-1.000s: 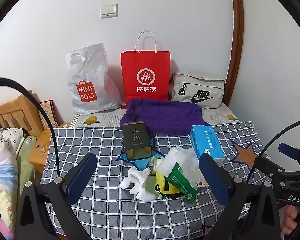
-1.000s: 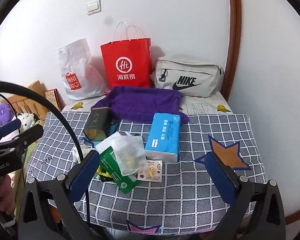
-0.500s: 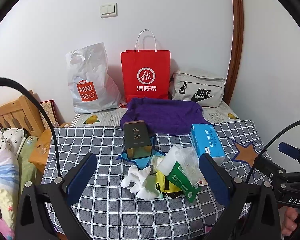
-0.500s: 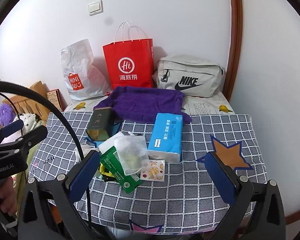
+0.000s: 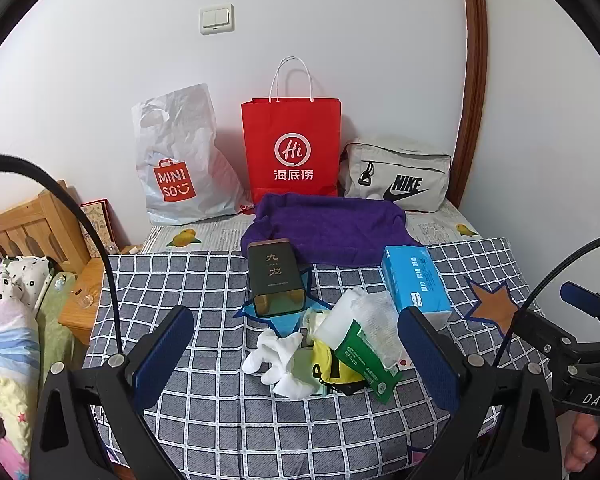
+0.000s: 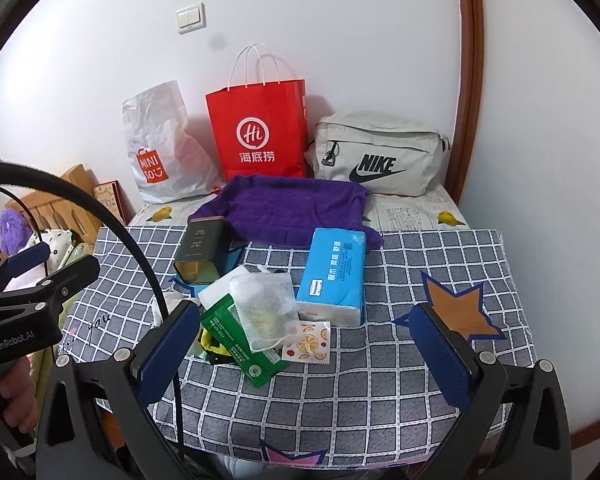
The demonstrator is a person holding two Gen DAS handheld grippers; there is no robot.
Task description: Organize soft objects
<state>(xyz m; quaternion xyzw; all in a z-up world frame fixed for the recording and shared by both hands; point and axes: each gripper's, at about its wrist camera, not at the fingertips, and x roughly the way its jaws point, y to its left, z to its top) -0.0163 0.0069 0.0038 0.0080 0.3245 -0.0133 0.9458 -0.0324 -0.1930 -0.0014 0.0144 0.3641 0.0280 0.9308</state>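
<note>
Both tools, left [image 5: 296, 356] & right [image 6: 306, 354], gaping empty; MINISO bag [image 5: 178, 160], Hi bag [image 5: 292, 148], NIKE pouch [image 5: 398, 174] standing behind rumpled purple towel [image 5: 328, 228].

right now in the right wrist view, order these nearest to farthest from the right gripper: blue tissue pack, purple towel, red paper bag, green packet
1. Green packet, near left, beside the right gripper.
2. Blue tissue pack, centre of the checked cloth.
3. Purple towel, behind the pack.
4. Red paper bag, upright at the wall.
</note>
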